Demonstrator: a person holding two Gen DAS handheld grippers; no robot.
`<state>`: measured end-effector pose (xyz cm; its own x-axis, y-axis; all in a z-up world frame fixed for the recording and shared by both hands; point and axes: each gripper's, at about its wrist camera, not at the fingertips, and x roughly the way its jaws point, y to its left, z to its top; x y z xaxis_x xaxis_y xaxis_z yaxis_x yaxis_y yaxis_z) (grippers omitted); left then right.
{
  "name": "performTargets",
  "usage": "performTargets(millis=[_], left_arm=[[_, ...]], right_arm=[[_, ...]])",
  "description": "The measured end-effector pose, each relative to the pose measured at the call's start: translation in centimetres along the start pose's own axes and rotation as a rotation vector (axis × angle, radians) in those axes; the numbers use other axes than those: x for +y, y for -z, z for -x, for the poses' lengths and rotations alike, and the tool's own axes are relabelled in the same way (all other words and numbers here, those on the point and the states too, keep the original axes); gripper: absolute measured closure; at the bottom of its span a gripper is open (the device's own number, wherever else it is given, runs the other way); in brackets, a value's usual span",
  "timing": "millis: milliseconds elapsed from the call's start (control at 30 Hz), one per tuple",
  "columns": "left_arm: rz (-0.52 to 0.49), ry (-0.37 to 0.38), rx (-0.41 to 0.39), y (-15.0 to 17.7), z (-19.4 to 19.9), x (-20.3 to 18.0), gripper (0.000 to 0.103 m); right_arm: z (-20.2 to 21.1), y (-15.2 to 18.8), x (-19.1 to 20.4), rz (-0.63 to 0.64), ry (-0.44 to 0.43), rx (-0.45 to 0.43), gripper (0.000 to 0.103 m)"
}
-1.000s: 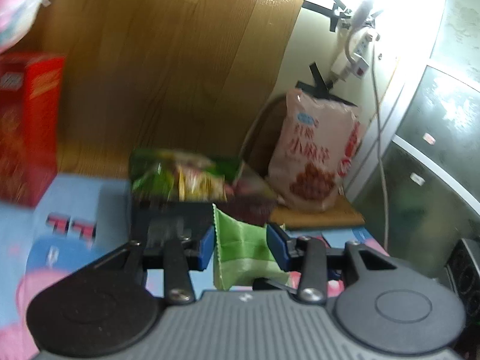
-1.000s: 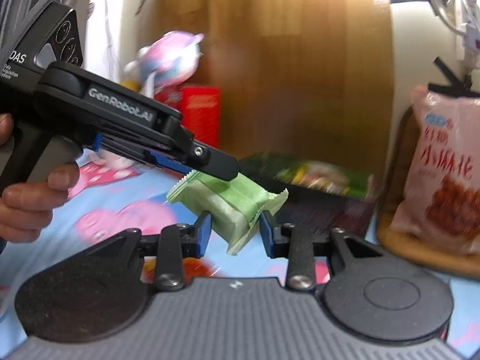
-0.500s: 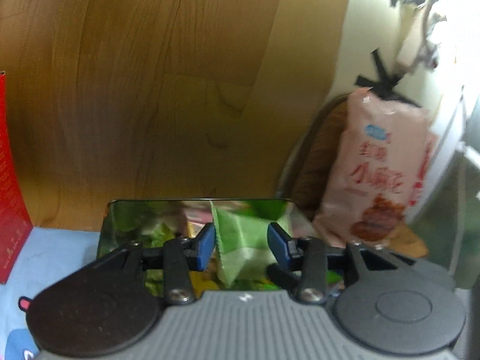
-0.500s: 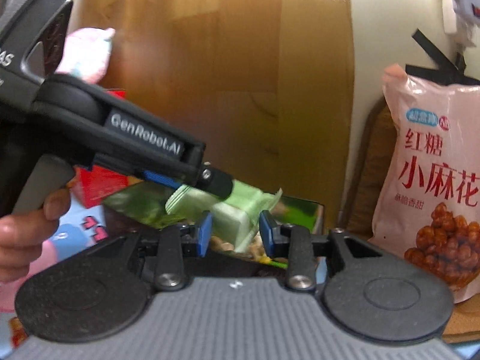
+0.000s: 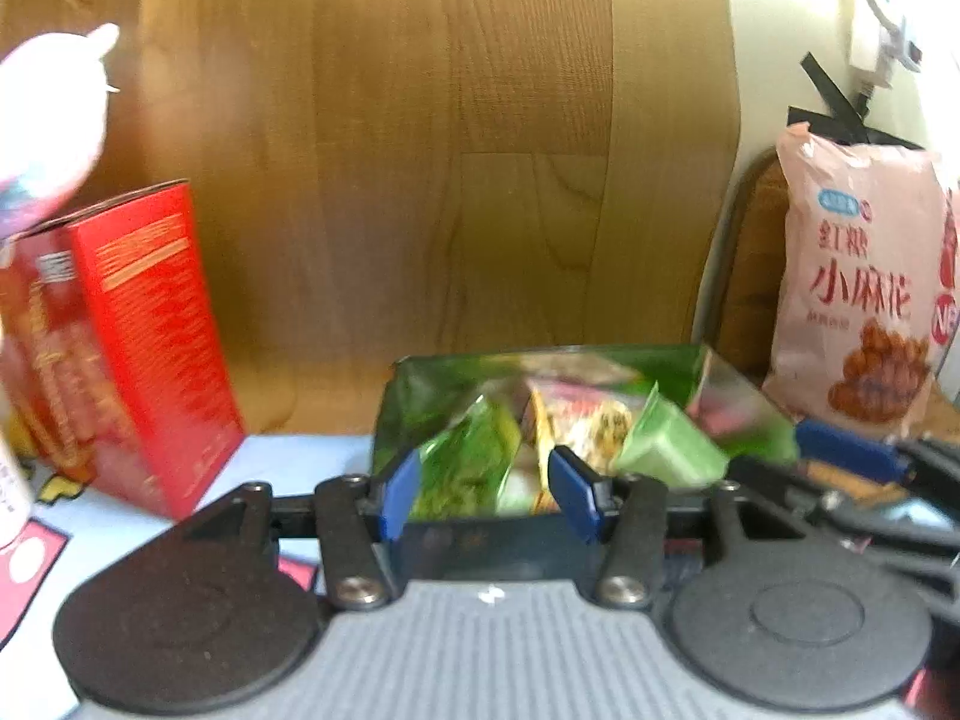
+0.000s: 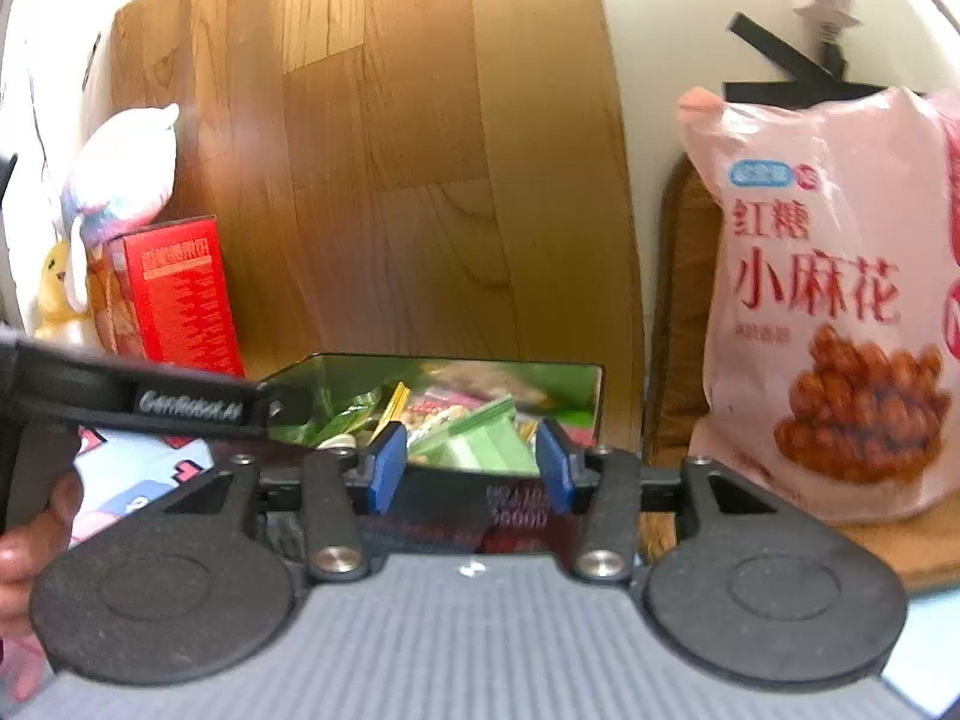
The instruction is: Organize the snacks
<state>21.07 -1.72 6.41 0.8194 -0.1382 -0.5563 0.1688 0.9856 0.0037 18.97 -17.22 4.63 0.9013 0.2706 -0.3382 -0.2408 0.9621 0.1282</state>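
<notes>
- Left tongs (image 5: 483, 495): spread apart with nothing between the blue pads, poised at the near rim of the dark tin (image 5: 480, 546).
- Right tongs (image 6: 468, 468): likewise spread and empty, facing the same tin from its near wall.
- Pale green snack packet (image 5: 669, 447): lies inside the tin toward its right side, leaning on the other wrappers; in the right wrist view it sits just beyond the pads (image 6: 492, 447), touching neither.
- Other snacks (image 5: 576, 420): a loose heap of green, yellow and pink wrappers fills the tin.
- Handling, judged: the packets look light, soft and crinkly, with slick film surfaces; a crimped end seal probably gives the firmest hold, while squeezing the middle may crush the contents.
- Large pink snack bag (image 6: 828, 300): stands upright to the right of the tin, on a wooden tray; it appears bulky and floppy, best taken near its top seam.
- Red box (image 5: 120, 348): stiff carton standing on the counter (image 5: 300, 456) to the left, well apart from the tin.
</notes>
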Motion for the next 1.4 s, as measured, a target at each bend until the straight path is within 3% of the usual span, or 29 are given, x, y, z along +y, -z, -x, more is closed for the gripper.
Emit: performTargets(millis=[67,533,833,1067,1167,1233,1400], left_arm=[[-0.021,-0.029,-0.017,0.9,1.2,0.0,0.05],[-0.057,-0.061,0.008,5.6,6.3,0.5,0.046],[-0.047,-0.077,0.03,6.6,6.6,1.2,0.045],[-0.041,-0.069,0.048,6.9,6.2,1.3,0.043],[-0.039,-0.072,0.049,6.9,6.1,1.4,0.036],[-0.039,-0.081,0.041,7.0,6.1,1.4,0.024],[-0.06,-0.096,0.031,7.1,6.0,1.1,0.021]], right_arm=[[1.1,0.3,0.5,-0.014,0.004,0.003,0.045],[7.2,4.1,5.4,-0.066,-0.051,0.011,0.041],[6.6,5.9,5.2,-0.104,-0.07,0.082,0.04],[7.0,5.9,3.7,-0.191,-0.075,0.057,0.04],[7.5,5.7,3.6,-0.187,-0.053,0.026,0.04],[7.8,5.6,3.5,-0.189,-0.044,0.008,0.039],[7.8,5.4,2.8,-0.213,-0.026,0.001,0.037]])
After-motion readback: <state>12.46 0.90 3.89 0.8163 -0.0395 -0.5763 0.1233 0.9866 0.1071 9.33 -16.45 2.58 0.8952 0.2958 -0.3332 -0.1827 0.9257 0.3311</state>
